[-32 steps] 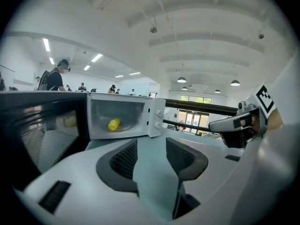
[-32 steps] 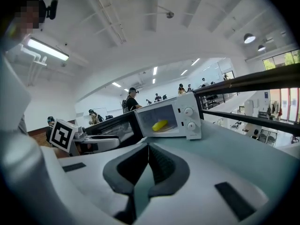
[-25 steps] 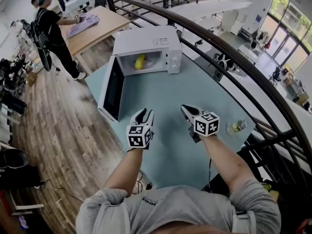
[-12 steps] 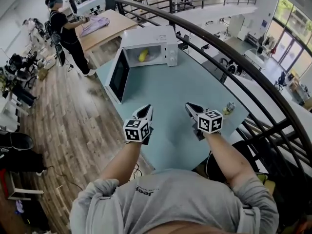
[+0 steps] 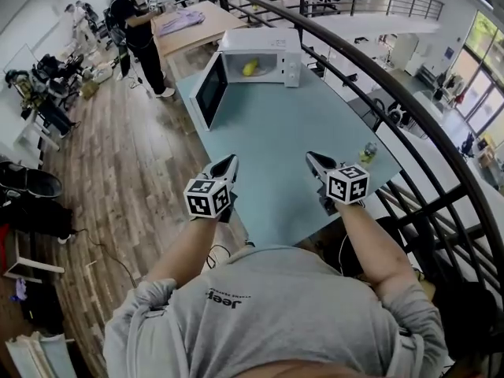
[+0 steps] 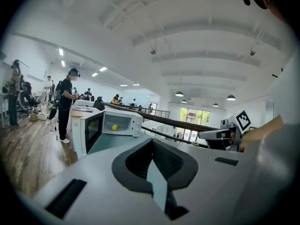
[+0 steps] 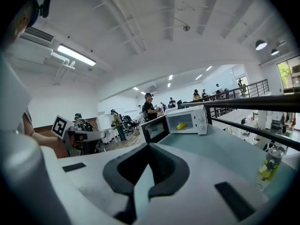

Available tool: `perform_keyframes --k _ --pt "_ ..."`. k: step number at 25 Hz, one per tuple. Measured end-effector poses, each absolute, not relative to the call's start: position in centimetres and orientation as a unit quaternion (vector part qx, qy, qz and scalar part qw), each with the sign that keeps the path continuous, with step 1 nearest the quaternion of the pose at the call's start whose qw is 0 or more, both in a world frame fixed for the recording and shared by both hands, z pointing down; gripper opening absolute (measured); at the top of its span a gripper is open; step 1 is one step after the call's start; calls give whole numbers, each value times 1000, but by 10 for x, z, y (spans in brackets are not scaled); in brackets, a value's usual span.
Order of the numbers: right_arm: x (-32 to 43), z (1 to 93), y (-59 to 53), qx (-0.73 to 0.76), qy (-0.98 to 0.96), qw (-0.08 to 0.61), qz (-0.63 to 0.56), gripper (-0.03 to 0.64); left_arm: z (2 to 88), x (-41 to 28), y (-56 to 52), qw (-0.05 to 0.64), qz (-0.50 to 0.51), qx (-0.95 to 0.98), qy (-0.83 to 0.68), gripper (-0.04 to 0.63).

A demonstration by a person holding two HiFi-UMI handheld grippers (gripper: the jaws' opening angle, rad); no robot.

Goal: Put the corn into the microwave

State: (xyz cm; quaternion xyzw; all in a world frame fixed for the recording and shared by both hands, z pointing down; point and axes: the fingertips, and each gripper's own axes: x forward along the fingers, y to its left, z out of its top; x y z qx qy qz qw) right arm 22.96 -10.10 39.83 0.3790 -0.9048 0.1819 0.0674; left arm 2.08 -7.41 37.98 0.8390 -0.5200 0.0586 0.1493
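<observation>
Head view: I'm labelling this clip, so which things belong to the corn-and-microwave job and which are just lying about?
Job: corn, inside the microwave; its open door; left gripper and right gripper, both shut, empty.
Lying about: bottle at the table edge; cloth on the wooden table.

Yellow corn (image 5: 250,68) lying inside white microwave (image 5: 264,39), seemingly on its side; door (image 5: 211,91) swung open leftward.
</observation>
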Motion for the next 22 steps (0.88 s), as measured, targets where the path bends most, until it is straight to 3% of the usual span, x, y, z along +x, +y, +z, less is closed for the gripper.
perform_keyframes --k 15,22 --pt "207 367 -34 354 -916 79 174 17 344 -13 -5 137 48 854 -500 20" --pt "184 360 -28 388 -900 41 194 17 331 -58 3 103 62 881 -457 20"
